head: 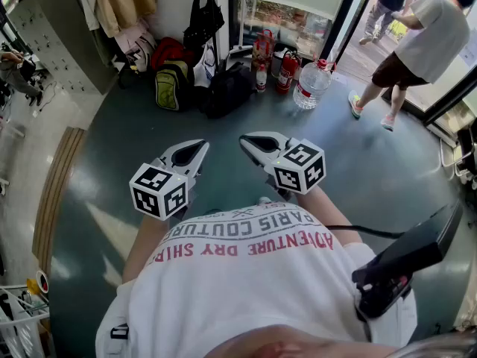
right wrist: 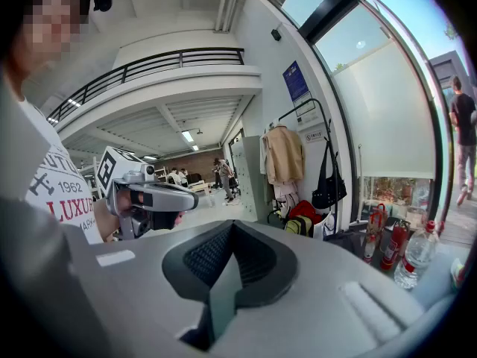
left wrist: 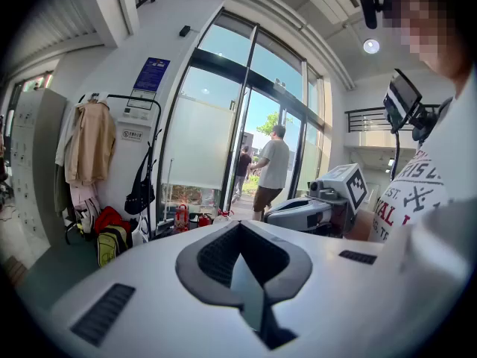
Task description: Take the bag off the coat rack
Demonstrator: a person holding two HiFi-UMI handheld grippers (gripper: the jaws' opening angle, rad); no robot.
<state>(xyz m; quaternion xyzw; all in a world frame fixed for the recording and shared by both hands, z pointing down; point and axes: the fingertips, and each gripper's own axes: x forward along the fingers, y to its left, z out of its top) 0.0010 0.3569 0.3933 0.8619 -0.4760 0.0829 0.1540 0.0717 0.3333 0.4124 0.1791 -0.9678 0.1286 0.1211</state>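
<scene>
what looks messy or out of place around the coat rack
Nothing is spilled or visibly damaged. The one untidy spot is the floor under the coat rack: a yellow-green backpack, a red bag and a dark bag lie heaped together there, while the black bag hangs on the rack.

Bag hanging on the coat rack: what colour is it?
The bag is plain black, clearest in the right gripper view.

Left tongs (head: 201, 145) and right tongs (head: 243, 140) (both closed) face the black bag (head: 203, 21).
</scene>
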